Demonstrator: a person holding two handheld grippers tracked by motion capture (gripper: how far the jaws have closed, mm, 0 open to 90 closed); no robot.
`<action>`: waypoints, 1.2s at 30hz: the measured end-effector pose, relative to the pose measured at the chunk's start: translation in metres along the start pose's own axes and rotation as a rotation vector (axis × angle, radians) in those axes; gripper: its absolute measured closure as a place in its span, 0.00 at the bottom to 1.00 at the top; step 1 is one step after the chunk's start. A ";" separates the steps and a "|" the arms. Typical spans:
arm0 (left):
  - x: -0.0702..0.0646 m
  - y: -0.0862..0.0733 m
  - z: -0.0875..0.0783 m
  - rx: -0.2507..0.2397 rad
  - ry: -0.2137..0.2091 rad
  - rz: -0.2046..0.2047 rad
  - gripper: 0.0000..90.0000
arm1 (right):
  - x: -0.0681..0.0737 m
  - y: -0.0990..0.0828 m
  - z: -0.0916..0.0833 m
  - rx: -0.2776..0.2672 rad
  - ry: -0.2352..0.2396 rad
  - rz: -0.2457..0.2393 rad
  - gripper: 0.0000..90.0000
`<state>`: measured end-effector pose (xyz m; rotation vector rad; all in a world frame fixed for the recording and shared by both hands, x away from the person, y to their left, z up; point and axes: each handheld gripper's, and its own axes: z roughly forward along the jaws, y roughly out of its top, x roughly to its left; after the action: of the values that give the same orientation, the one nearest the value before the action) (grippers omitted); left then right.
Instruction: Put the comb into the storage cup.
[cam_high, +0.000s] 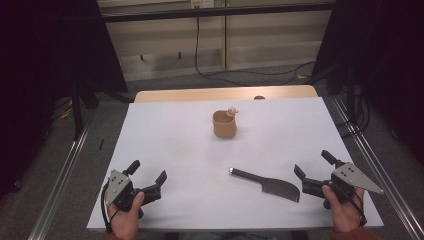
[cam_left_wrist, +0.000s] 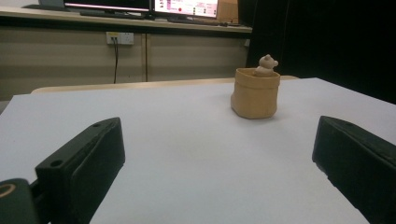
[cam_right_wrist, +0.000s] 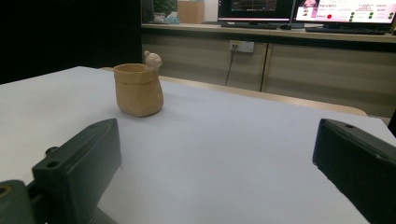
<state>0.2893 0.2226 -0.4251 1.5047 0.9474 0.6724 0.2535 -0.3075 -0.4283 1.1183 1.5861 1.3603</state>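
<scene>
Knife (cam_high: 266, 183) lies on the white worktop (cam_high: 175, 135) in the high view, handle toward the centre, blade toward the right hand-held gripper (cam_high: 313, 172), the nearer one; it is dark, broad-bladed. Both that and the left hand-held gripper (cam_high: 147, 176) gape empty. Each gripper view shows a tan cup (cam_left_wrist: 255, 93) ahead between spread jaws.

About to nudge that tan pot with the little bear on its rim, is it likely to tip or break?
The tan pot looks squat and broad-based, so it probably slides rather than tips. It seems ceramic, likely rigid and chippable, especially the bear figure on its rim.
</scene>
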 end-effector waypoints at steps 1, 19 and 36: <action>0.000 0.000 0.000 0.000 0.000 0.000 0.03 | 0.000 0.000 0.000 0.002 0.000 0.000 0.01; 0.001 0.001 0.003 0.000 -0.004 0.003 0.03 | 0.003 -0.002 0.005 0.038 0.056 0.011 0.00; -0.004 0.002 0.002 -0.003 -0.018 0.024 0.03 | 0.015 0.006 0.017 0.034 0.108 -0.018 0.05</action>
<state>0.2897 0.2184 -0.4232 1.5190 0.9152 0.6763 0.2651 -0.2879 -0.4246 1.0645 1.6982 1.4071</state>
